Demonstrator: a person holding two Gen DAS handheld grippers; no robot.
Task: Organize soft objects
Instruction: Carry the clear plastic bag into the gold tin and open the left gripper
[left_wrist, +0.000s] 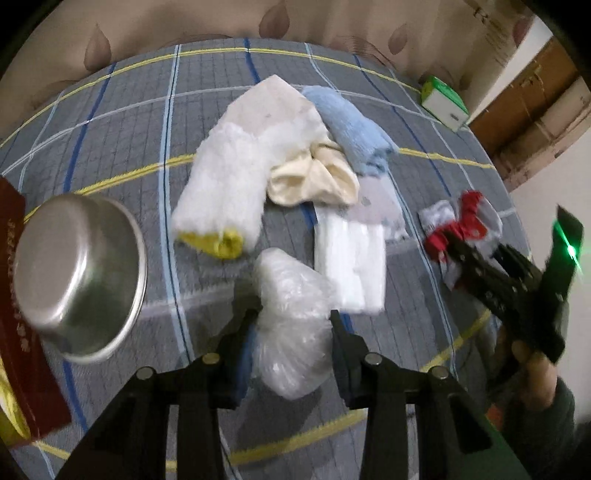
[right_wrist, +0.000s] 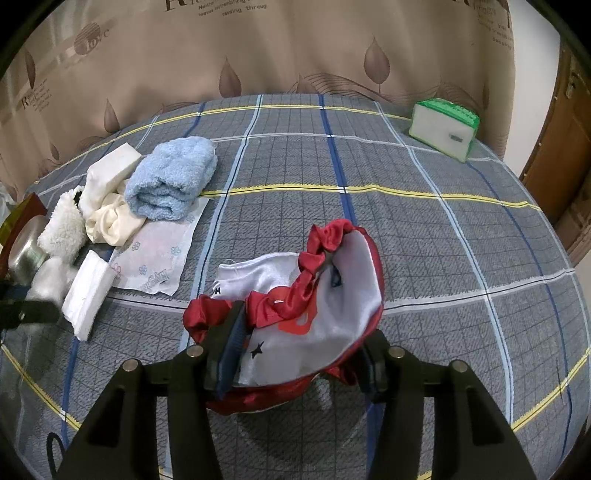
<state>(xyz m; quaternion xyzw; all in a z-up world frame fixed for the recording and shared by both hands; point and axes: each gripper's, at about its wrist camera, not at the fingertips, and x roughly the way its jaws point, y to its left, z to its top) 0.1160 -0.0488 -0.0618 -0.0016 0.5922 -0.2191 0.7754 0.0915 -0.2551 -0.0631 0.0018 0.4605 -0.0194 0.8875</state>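
Note:
A crumpled clear plastic bag sits between the fingers of my left gripper, whose pads press into its sides. My right gripper is shut on a red-and-white satin pouch with a ruffled red rim, held low over the plaid bed sheet. In the left wrist view that pouch and the right gripper appear at the right. A pile lies beyond the bag: a fluffy white cloth with a yellow end, a cream satin cloth, a blue towel and a folded white pad.
A steel bowl leans on a red box at the left. A green-and-white box stands at the far right corner of the bed. A thin floral sheet lies under the pile. A curtain hangs behind. A person's hand holds the right gripper.

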